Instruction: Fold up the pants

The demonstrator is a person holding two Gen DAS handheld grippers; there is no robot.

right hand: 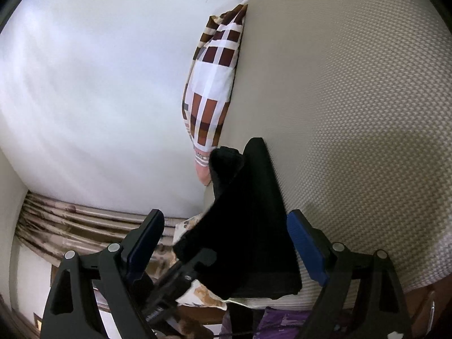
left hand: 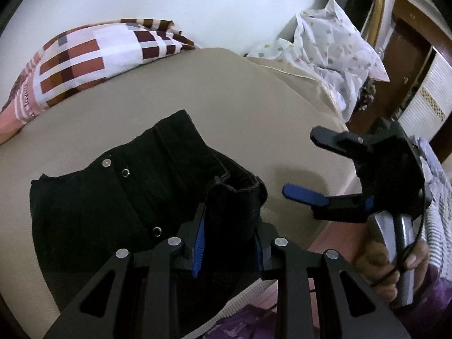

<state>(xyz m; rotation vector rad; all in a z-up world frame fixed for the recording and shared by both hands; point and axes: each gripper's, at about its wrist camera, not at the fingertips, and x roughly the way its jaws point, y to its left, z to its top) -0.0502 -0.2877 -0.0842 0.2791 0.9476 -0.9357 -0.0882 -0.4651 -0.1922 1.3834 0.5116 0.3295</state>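
Black pants (left hand: 113, 206) with metal snap buttons lie partly folded on a beige mattress (left hand: 240, 107). My left gripper (left hand: 230, 214) is shut on a bunched fold of the pants' edge, lifted a little off the bed. My right gripper (left hand: 299, 166) hovers open and empty to the right of the pants, over the mattress edge, held by a hand. In the right wrist view the open right gripper (right hand: 226, 243) frames the pants (right hand: 248, 226), with the left gripper's black frame (right hand: 180, 276) holding them below.
A checked red, brown and white pillow (left hand: 84, 65) lies at the back left of the bed. A white dotted sheet (left hand: 333, 53) is heaped at the back right. A wooden wardrobe (left hand: 409, 65) stands right. Curtains (right hand: 70, 226) hang beyond the bed.
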